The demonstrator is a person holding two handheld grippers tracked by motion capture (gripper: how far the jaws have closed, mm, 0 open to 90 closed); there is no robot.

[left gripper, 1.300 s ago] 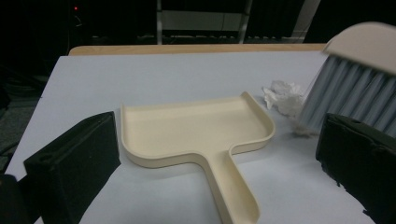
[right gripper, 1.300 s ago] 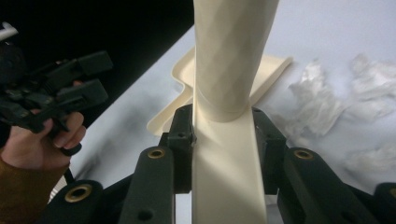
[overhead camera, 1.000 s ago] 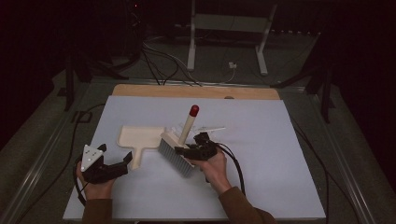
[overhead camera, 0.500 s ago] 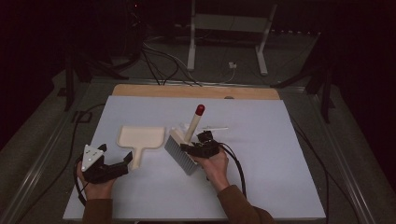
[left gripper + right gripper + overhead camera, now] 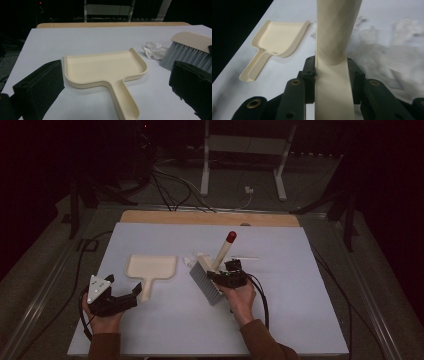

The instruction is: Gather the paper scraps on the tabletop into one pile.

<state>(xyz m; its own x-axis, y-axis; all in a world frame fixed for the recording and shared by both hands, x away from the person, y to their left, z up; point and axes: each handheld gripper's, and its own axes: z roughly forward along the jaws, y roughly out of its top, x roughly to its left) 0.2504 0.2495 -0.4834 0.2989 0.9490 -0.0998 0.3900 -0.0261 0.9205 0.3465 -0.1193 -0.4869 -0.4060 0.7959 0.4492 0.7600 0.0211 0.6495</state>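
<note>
A cream dustpan (image 5: 150, 267) lies flat on the white table, handle toward me. My left gripper (image 5: 127, 296) rests by the end of that handle; in the left gripper view its jaws stand wide open either side of the dustpan handle (image 5: 125, 100), touching nothing. My right gripper (image 5: 227, 276) is shut on the cream handle of a hand brush (image 5: 205, 281) with grey bristles and a red tip; the brush handle (image 5: 334, 50) sits clamped between the jaws. A crumpled white paper (image 5: 189, 261) lies between the dustpan and the brush, just left of the bristles (image 5: 185, 53).
A thin white strip (image 5: 245, 258) lies on the table behind the right gripper. A wooden board edge (image 5: 210, 218) runs along the far side of the table. Cables and metal stand legs (image 5: 280, 170) sit on the dark floor beyond.
My right gripper has carried the brush to the right, away from the dustpan. The left gripper and the dustpan have stayed where they were.
</note>
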